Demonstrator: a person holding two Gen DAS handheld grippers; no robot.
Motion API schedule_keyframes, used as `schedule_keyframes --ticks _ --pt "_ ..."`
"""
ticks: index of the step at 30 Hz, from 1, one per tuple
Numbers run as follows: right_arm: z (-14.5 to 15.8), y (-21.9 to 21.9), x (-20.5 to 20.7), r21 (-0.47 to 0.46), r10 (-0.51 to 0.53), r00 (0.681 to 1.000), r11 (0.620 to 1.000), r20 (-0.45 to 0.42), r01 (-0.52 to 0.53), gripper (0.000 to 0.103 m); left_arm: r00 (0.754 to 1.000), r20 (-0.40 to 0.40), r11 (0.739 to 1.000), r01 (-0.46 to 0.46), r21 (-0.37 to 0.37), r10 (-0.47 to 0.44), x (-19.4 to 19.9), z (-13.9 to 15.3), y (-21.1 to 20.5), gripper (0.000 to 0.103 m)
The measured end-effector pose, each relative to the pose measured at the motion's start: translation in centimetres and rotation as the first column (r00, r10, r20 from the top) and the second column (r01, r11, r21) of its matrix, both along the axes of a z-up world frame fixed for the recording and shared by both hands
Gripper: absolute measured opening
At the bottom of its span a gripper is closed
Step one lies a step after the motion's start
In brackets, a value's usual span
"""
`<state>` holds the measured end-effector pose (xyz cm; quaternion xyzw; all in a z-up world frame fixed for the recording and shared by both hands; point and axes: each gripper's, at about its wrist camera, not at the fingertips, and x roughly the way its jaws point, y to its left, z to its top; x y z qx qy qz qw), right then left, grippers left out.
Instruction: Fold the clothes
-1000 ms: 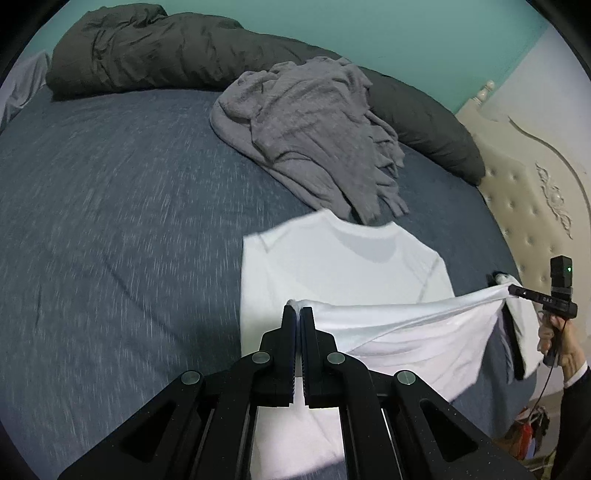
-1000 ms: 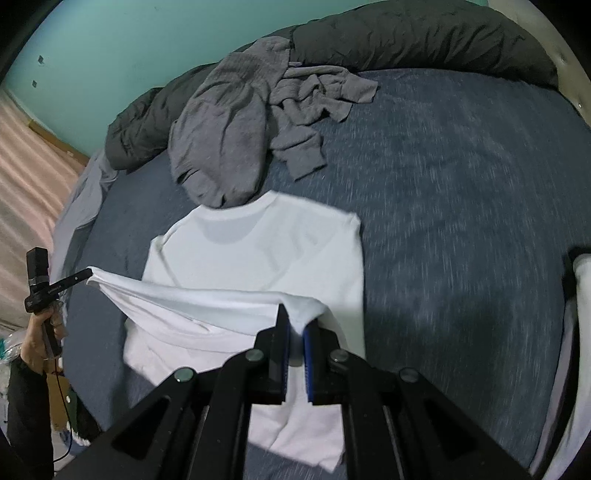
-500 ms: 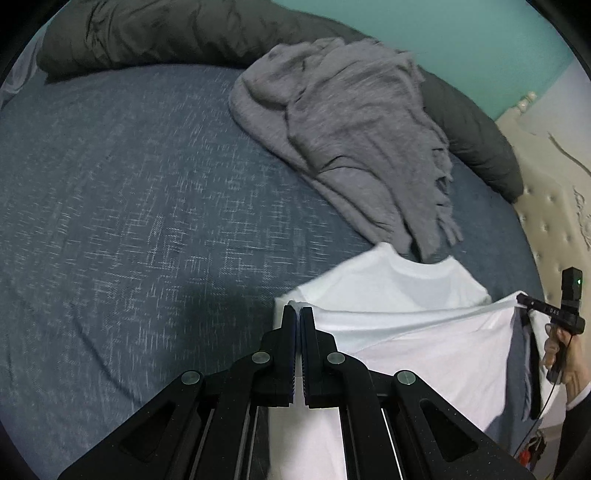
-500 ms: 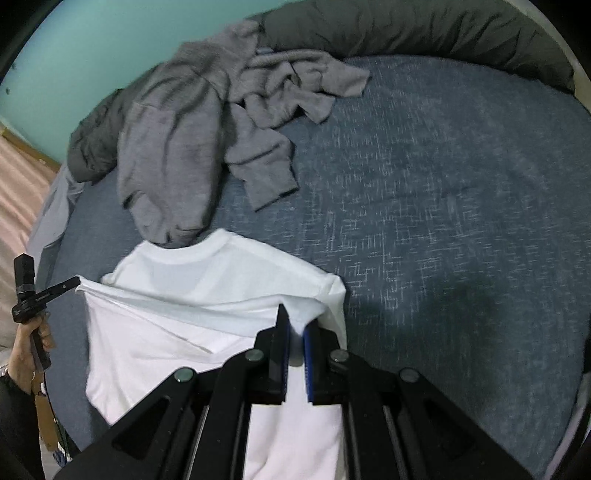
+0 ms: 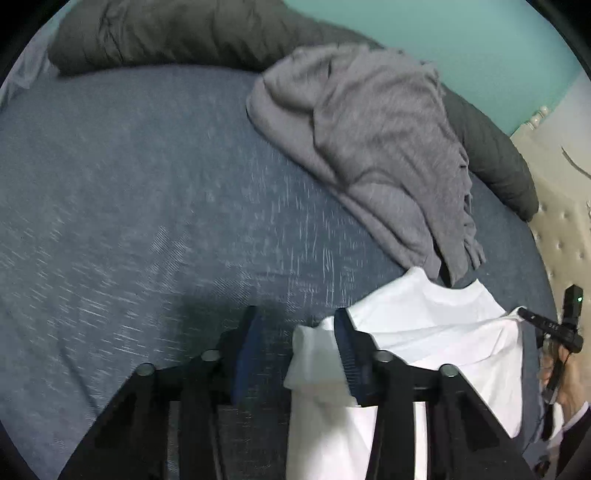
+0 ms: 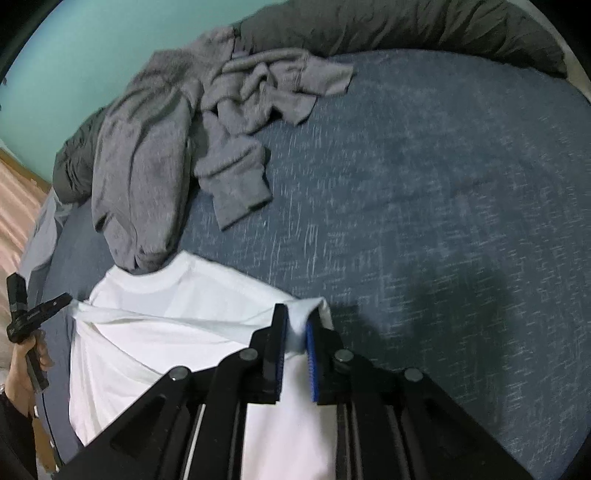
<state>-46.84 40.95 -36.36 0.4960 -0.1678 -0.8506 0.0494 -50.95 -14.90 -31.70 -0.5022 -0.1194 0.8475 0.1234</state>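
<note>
Lying on the blue bed (image 5: 147, 206) at the lower right of the left wrist view, the white T-shirt (image 5: 436, 332) has its hem doubled up toward the collar. Left gripper (image 5: 295, 325) stands wide apart, the corner of the fold loose beside its right finger. Right gripper (image 6: 295, 328) is parted a little, with cloth between the pads, so whether it grips I cannot tell. To finish this fold well, both corners should drop level with the shoulders, then each gripper should draw straight back without dragging cloth. A grey sweater (image 5: 376, 140) lies crumpled above, touching the collar, against a dark duvet (image 5: 166, 33) at the top
</note>
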Motion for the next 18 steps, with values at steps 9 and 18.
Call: schedule_keyframes --ticks 9,18 --pt "2.5 -0.5 3.8 0.047 0.085 0.992 0.996 -0.095 -0.081 0.053 0.983 -0.053 0.979 0.170 -0.110 -0.177 5.9 2.0 2.4 0.045" --pt "-2.4 -4.9 6.0 0.168 0.269 0.963 0.949 0.006 -0.266 0.052 0.952 0.042 0.924 0.304 -0.230 -0.303 7.8 -2.8 5.6 0.045"
